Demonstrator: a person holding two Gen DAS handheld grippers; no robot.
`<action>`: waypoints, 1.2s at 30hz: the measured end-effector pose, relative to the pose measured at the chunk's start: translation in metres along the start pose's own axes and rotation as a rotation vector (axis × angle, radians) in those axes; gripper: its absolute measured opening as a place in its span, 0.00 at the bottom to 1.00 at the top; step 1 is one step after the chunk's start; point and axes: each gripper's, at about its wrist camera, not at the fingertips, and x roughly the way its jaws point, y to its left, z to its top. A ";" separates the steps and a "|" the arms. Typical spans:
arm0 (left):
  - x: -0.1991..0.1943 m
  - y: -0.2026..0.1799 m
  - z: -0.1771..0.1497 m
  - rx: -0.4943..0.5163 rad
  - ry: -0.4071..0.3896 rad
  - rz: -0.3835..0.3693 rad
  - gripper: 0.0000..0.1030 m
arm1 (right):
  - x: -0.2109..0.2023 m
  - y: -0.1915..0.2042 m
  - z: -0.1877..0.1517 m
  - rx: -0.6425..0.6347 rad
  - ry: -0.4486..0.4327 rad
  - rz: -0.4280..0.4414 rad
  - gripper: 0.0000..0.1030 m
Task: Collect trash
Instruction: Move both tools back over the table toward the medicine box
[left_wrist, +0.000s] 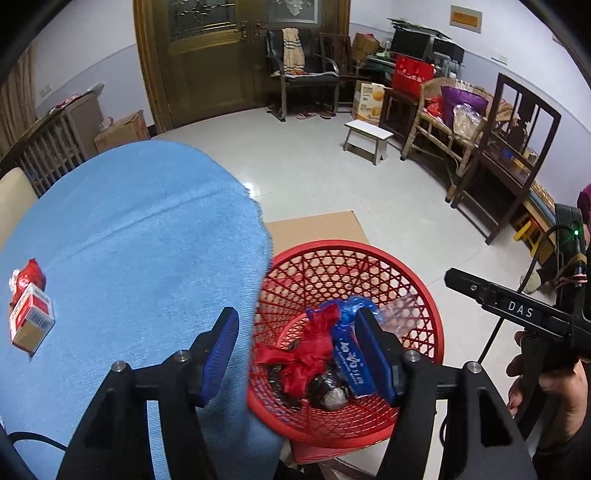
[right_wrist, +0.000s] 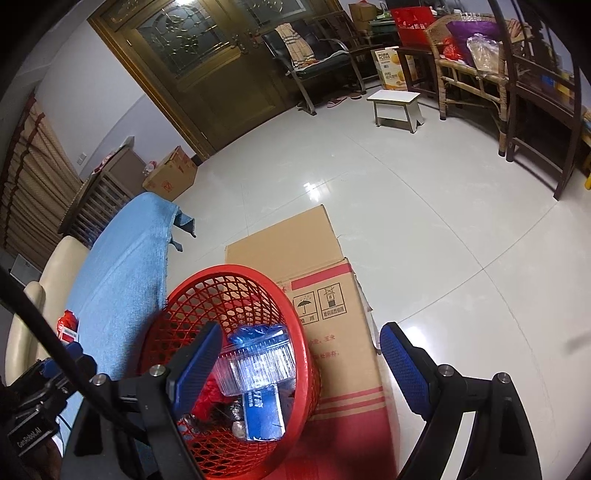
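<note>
Both claws, left gripper (left_wrist: 295, 350) and right gripper (right_wrist: 301, 363), hang released above the round red lattice basket (left_wrist: 424, 295) of crumpled wrappers.

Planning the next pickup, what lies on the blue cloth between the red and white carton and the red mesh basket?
Nothing: in the left wrist view, bare blue cloth separates carton and basket.

Blue-clothed table (left_wrist: 129, 240) with red-white packet (left_wrist: 31, 321); floor-level cardboard (right_wrist: 295, 251) under red basket (right_wrist: 207, 295).
</note>
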 end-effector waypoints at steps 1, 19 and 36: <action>-0.003 0.005 -0.002 -0.007 -0.004 0.004 0.64 | 0.000 0.001 0.000 -0.001 0.000 -0.001 0.87; -0.042 0.118 -0.046 -0.267 -0.042 0.104 0.65 | 0.007 0.063 -0.005 -0.112 0.031 0.016 0.87; -0.068 0.236 -0.091 -0.485 -0.083 0.221 0.67 | 0.027 0.179 -0.037 -0.328 0.089 0.095 0.87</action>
